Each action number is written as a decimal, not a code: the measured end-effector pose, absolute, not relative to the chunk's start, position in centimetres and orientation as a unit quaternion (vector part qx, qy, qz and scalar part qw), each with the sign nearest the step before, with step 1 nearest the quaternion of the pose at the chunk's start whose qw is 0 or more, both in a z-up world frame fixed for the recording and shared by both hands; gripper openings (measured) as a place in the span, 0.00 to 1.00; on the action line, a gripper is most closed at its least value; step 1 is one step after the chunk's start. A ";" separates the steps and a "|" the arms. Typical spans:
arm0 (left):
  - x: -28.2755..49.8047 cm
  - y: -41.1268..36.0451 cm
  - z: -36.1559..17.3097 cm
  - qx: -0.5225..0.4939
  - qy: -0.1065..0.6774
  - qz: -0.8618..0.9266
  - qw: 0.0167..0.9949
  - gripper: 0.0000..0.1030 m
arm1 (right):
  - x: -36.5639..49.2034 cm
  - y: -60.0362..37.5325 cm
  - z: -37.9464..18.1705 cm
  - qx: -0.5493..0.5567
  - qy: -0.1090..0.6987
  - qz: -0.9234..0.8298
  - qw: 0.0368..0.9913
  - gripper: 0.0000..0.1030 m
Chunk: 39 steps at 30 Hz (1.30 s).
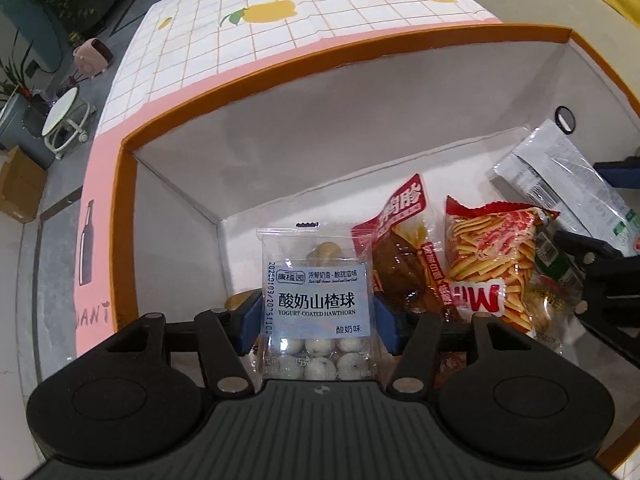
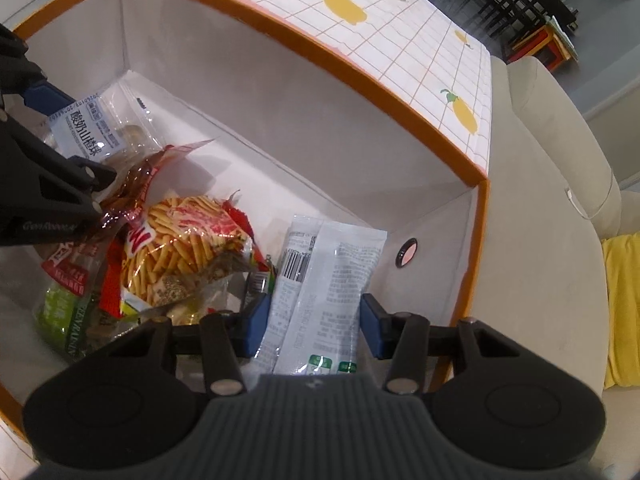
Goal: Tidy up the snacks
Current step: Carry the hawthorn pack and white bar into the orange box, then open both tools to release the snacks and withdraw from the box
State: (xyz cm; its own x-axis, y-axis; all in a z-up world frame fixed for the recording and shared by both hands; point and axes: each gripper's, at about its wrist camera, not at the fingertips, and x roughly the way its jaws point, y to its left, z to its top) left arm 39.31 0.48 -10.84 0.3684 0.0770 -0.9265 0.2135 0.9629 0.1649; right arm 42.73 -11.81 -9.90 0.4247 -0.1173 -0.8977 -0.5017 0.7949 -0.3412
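Observation:
An orange-rimmed box with white walls holds the snacks. Low inside it, my left gripper has a clear pack of yogurt-coated hawthorn balls between its blue pads; the pack lies flat and unbuckled, and the pads stand at its side edges without squeezing. Beside it lie a red chicken-leg pack and a bag of orange stick snacks. My right gripper is shut on a white sachet pack near the box's right wall. The right wrist view also shows the left gripper with the hawthorn pack.
The box stands on a lemon-print grid tablecloth. A green pack lies under the stick snack bag. The right wall has a round eyelet. A beige sofa with a yellow cushion is to the right.

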 end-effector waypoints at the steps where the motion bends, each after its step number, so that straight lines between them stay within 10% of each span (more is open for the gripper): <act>1: 39.3 0.5 -10.8 0.131 0.558 -0.043 0.818 0.66 | 42.7 -11.8 -9.9 -0.297 0.522 0.122 0.790 0.47; 8: 38.9 0.9 -10.2 0.113 0.552 -0.059 0.824 0.72 | 42.4 -11.7 -9.7 -0.305 0.519 0.122 0.789 0.50; 13: 38.2 0.6 -8.9 0.119 0.537 -0.058 0.833 0.73 | 41.9 -11.4 -8.9 -0.310 0.508 0.119 0.795 0.70; 39: 28.0 2.0 1.6 0.038 0.450 -0.048 0.891 0.76 | 32.9 -13.5 1.8 -0.199 0.463 0.152 0.850 0.74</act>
